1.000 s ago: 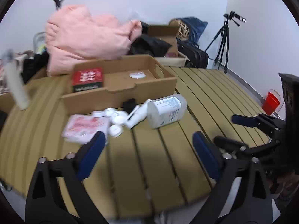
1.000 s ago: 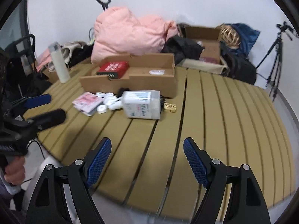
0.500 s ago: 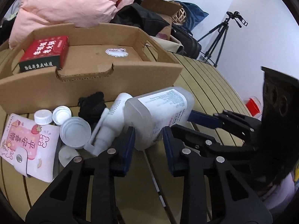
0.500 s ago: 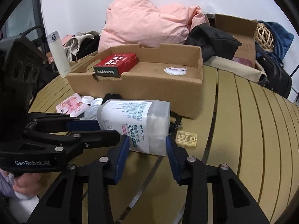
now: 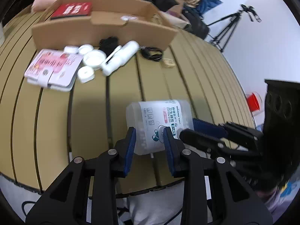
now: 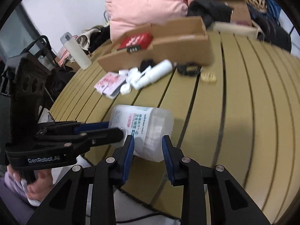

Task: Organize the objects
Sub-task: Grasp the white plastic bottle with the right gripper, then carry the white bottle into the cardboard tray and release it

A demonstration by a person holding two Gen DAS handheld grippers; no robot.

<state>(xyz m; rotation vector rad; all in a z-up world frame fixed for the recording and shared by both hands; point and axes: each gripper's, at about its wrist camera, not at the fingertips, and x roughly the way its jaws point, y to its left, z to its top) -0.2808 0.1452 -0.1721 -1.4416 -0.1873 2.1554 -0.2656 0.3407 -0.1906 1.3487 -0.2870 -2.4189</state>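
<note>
Cotton-bud box sits clamped between both narrowed grippers, left and right.

"GenRobot.AI" is printed on the left hand-held gripper; the clear plastic box label reads "COTTON BUDS".

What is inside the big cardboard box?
Inside the cardboard box lies a red packet and a small white sticker. Its front wall hides the rest of the floor.
</note>
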